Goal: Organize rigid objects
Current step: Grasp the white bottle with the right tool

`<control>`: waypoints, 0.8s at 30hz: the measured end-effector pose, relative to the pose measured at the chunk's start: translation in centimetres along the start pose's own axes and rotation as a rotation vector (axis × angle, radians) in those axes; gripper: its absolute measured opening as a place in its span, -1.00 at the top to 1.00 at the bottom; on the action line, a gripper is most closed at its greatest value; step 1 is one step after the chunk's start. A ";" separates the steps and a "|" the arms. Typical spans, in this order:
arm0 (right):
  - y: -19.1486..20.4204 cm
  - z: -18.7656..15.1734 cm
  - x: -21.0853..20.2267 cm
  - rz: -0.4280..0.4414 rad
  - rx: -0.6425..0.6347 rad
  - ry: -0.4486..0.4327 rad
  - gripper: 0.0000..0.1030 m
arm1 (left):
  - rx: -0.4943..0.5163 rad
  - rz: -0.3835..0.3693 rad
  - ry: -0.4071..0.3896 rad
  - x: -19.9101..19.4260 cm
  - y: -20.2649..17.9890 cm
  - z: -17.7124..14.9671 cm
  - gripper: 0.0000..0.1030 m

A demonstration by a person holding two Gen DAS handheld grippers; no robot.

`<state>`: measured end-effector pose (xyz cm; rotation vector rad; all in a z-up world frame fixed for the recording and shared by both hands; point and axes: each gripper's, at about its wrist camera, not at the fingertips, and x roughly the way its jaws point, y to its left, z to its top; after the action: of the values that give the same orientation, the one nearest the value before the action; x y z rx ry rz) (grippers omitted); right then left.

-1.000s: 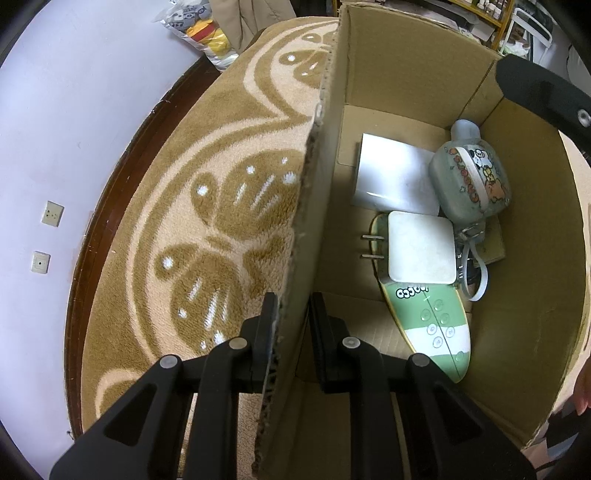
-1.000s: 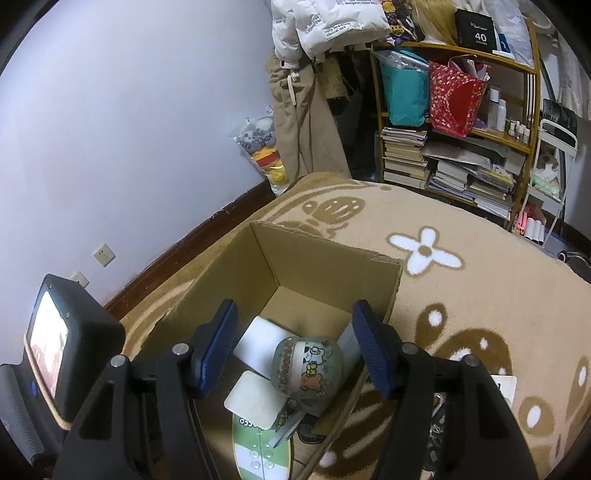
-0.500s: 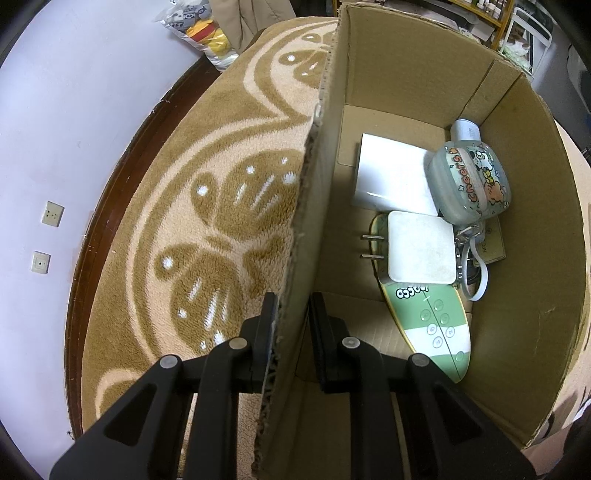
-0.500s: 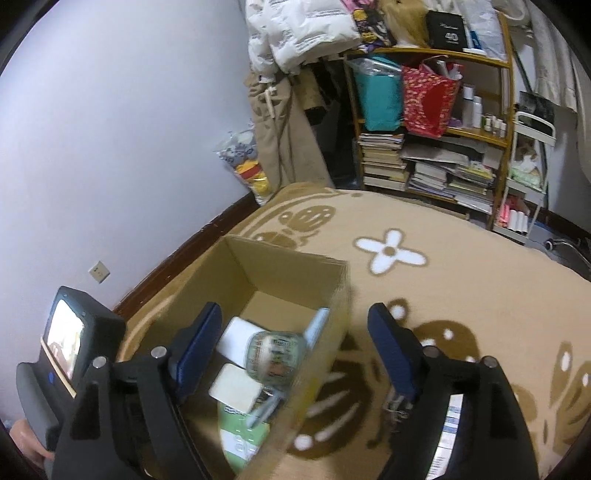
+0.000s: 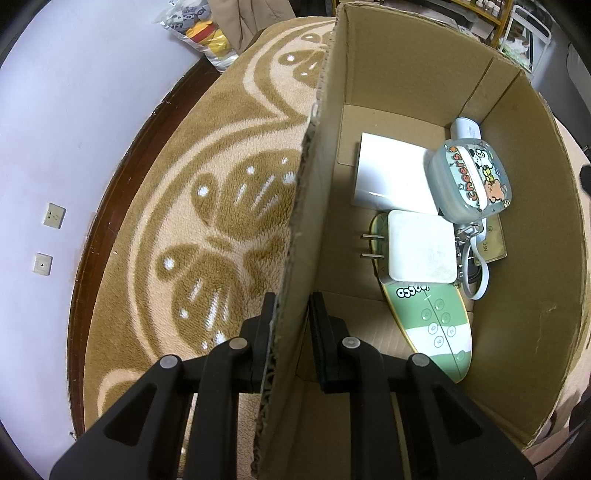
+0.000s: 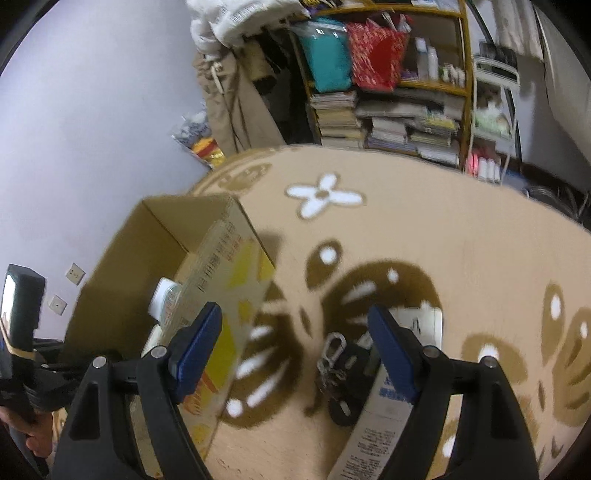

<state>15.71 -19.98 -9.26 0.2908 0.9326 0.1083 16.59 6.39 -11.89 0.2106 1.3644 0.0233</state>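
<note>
My left gripper (image 5: pixel 290 317) is shut on the near wall of the cardboard box (image 5: pixel 306 221). Inside lie a white flat box (image 5: pixel 391 181), a cartoon-printed case (image 5: pixel 469 184), a white plug charger (image 5: pixel 421 247) and a green-and-white oval board (image 5: pixel 432 325). My right gripper (image 6: pixel 295 339) is open and empty over the rug, to the right of the box (image 6: pixel 221 288). Below it on the rug lie a black key fob with a metal clip (image 6: pixel 338 376) and a white printed box (image 6: pixel 373 413).
The box stands on a tan patterned rug (image 6: pixel 443 240) beside a lilac wall with sockets (image 5: pixel 53 216). A cluttered bookshelf (image 6: pixel 388 92) and hanging clothes (image 6: pixel 236 92) stand at the back. A bagged plush toy (image 5: pixel 203 33) lies by the wall.
My right gripper has swung out of the box to the right and now hangs over the rug items. The cartoon case has settled in the box. My left gripper has not moved.
</note>
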 end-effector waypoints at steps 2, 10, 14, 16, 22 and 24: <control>-0.6 -0.4 0.1 -0.013 0.010 0.011 -0.67 | 0.001 0.000 0.000 0.0 0.0 0.0 0.67; -2.0 -2.1 0.1 -0.085 0.016 0.031 -0.64 | 0.003 0.002 -0.001 0.0 0.1 -0.1 0.67; -2.7 -3.1 -0.1 -0.131 0.017 0.047 -0.39 | 0.004 0.002 -0.001 0.0 0.0 -0.1 0.67; -3.2 -3.8 -0.3 -0.140 0.030 0.046 -0.34 | 0.003 0.002 -0.001 0.0 0.0 -0.1 0.67; -3.9 -5.0 -0.1 -0.185 0.019 0.056 -0.16 | 0.003 0.002 -0.001 0.0 0.0 -0.1 0.67; -4.0 -5.2 0.1 -0.187 0.021 0.065 -0.16 | 0.004 0.002 -0.001 0.0 0.0 -0.1 0.67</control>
<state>11.43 -22.69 -13.45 0.2193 1.0212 -0.0646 16.48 6.41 -11.88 0.2158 1.3629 0.0221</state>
